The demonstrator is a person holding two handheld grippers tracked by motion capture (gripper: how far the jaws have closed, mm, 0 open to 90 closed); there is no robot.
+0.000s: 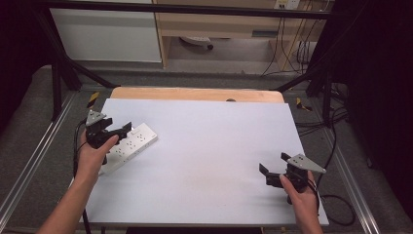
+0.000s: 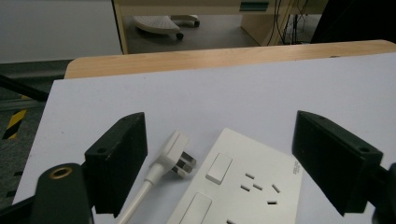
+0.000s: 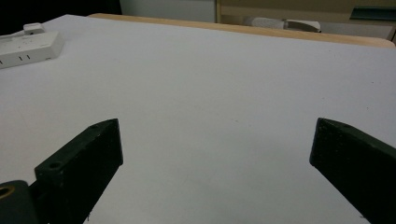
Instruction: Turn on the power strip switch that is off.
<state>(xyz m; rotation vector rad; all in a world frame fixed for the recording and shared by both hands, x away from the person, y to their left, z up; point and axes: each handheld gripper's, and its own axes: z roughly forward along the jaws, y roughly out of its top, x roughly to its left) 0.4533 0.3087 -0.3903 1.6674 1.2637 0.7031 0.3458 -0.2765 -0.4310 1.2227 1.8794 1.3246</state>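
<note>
1. Left gripper is released, jaws spread wide and holding nothing. It hovers over the white power strip, which lies flat at roughly 9 o'clock on the desk, its near end hidden under the hand.
2. In the left gripper view the strip sits between the jaws but off toward the right one. Closing from here likely catches one edge only, so the strip pivots or skates on the smooth sheet.
3. The white plug lies unplugged just beside the strip's left edge, with its cord running back under the left jaw. Risk: the jaw comes down on the cord or plug instead of the strip body and drags both.
4. Rocker switches face up near the strip's end. A jaw pressing there flips a switch or slips off it.
5. The strip looks wide for the jaw gap. A flat grip across it may not seat; I judge that an edge grip is safer.
6. Right gripper is at about 4 o'clock, also released and empty, over bare desk and well apart from the strip. It can't steady the strip if it slides.
7. The far end of the strip points toward 1 o'clock. A push sends it farther from both hands.
</note>
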